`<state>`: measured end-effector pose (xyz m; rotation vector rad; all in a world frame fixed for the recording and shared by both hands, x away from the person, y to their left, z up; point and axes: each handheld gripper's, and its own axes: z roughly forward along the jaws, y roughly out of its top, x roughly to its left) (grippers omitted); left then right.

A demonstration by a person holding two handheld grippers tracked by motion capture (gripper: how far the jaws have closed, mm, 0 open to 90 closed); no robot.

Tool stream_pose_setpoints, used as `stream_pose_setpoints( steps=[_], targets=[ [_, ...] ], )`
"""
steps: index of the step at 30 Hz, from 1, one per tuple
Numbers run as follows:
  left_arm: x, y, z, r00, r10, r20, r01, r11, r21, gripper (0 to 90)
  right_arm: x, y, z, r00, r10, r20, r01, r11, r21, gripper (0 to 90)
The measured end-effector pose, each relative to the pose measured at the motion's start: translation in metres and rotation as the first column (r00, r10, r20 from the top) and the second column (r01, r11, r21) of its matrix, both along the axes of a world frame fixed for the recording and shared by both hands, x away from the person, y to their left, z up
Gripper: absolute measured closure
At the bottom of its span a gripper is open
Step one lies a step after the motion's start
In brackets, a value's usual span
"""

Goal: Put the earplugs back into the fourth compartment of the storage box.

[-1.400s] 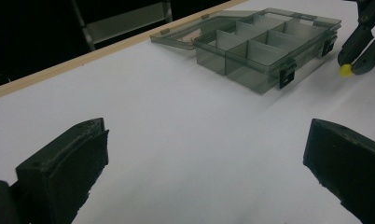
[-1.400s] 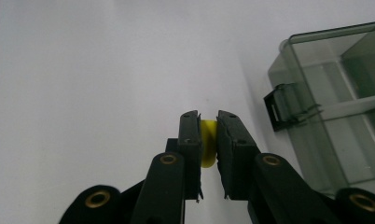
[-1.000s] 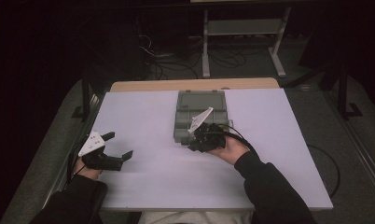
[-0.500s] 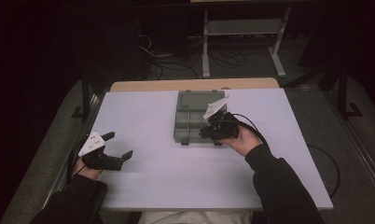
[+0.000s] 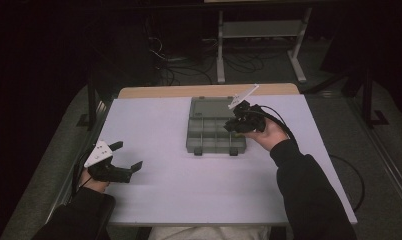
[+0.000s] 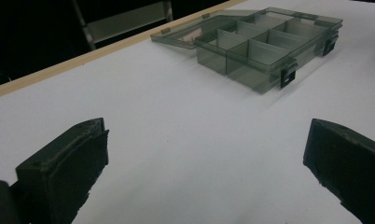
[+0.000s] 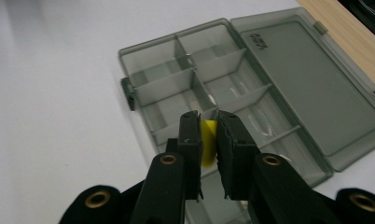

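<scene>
A grey see-through compartment box point(image 5: 209, 141) lies open mid-table, its lid point(image 5: 211, 107) flat on the far side. My right gripper point(image 5: 231, 125) hovers over the box's right side, shut on a small yellow piece point(image 7: 208, 144). In the right gripper view the right gripper point(image 7: 208, 122) hangs above the compartments point(image 7: 185, 84), with the lid point(image 7: 316, 88) to the right. My left gripper point(image 5: 127, 155) rests open near the table's left edge, nothing between its jaws. From the left gripper point(image 6: 206, 140) view the box point(image 6: 265, 44) stands well ahead.
The white tabletop point(image 5: 179, 190) has a wooden strip point(image 5: 154, 92) along its far edge. A metal stand point(image 5: 259, 30) and cables sit on the dark floor behind. Bare table lies between the two hands.
My right hand has moved away from the box's near edge, going farther and to the right over the box and rising a little, still holding the yellow piece. The left hand stayed put.
</scene>
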<state>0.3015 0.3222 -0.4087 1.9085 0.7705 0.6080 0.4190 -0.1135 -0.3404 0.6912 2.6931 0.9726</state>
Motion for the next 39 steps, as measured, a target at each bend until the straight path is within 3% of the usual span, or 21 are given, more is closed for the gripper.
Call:
stream_pose_setpoints(
  steps=[11, 16, 19, 24, 25, 26, 27, 28, 31, 33, 34, 35, 38, 39],
  targets=[
    [0.0, 0.0, 0.0, 1.0, -0.004, 0.005, 0.004, 1.0, 0.0, 0.0, 0.031, -0.008, -0.009, 0.9949, -0.097, -0.024, 0.097, 0.995, -0.025, 78.5],
    [0.0, 0.0, 0.0, 1.0, 0.0, -0.001, 0.0, 1.0, -0.002, 0.0, 0.044, -0.012, -0.016, 0.9885, -0.144, -0.046, 0.142, 0.9891, -0.036, 78.7],
    [0.0, 0.0, 0.0, 1.0, 0.001, -0.001, -0.001, 1.0, -0.005, 0.0, 0.053, -0.015, -0.027, 0.9782, -0.194, -0.074, 0.189, 0.9799, -0.063, 78.6],
    [0.0, 0.0, 0.0, 1.0, -0.002, 0.0, 0.002, 1.0, -0.003, 0.0, 0.06, -0.015, -0.036, 0.9705, -0.222, -0.096, 0.214, 0.9731, -0.087, 78.1],
    [0.0, 0.0, 0.0, 1.0, -0.002, 0.001, 0.002, 1.0, -0.004, 0.0, 0.061, -0.014, -0.038, 0.9673, -0.233, -0.1, 0.225, 0.9708, -0.082, 66.6],
    [0.0, 0.0, 0.0, 1.0, -0.002, 0.001, 0.002, 1.0, -0.004, 0.0, 0.061, -0.014, -0.038, 0.9673, -0.233, -0.1, 0.225, 0.9708, -0.082, 66.6],
    [0.0, 0.0, 0.0, 1.0, -0.002, 0.0, 0.002, 1.0, -0.005, 0.0, 0.061, -0.012, -0.039, 0.9666, -0.244, -0.078, 0.237, 0.9669, -0.095, 56.9],
    [0.0, 0.0, 0.0, 1.0, -0.002, 0.0, 0.002, 1.0, -0.005, 0.0, 0.061, -0.012, -0.039, 0.9666, -0.244, -0.078, 0.237, 0.9669, -0.095, 56.9],
    [0.0, 0.0, 0.0, 1.0, -0.004, 0.001, 0.004, 1.0, -0.002, 0.0, 0.06, -0.011, -0.039, 0.9608, -0.268, -0.071, 0.261, 0.9609, -0.091, 40.6],
    [0.0, 0.0, 0.0, 1.0, -0.003, 0.0, 0.003, 1.0, -0.004, 0.0, 0.058, -0.012, -0.038, 0.961, -0.264, -0.081, 0.259, 0.9633, -0.07, 26.2],
    [0.0, 0.0, 0.0, 1.0, -0.003, 0.0, 0.003, 1.0, -0.004, 0.0, 0.058, -0.012, -0.038, 0.961, -0.264, -0.081, 0.259, 0.9633, -0.07, 26.2],
    [0.0, 0.0, 0.0, 1.0, -0.003, 0.0, 0.003, 1.0, -0.003, 0.0, 0.056, -0.013, -0.036, 0.96, -0.269, -0.078, 0.266, 0.9628, -0.051, 14.8],
    [0.0, 0.0, 0.0, 1.0, -0.001, -0.001, 0.001, 1.0, -0.006, 0.0, 0.052, -0.015, -0.031, 0.9596, -0.276, -0.052, 0.275, 0.9608, -0.036, 9.5],
    [0.0, 0.0, 0.0, 1.0, -0.002, -0.001, 0.002, 1.0, -0.006, 0.0, 0.05, -0.015, -0.028, 0.9567, -0.289, -0.038, 0.287, 0.9573, -0.032, 4.0]
  ],
)
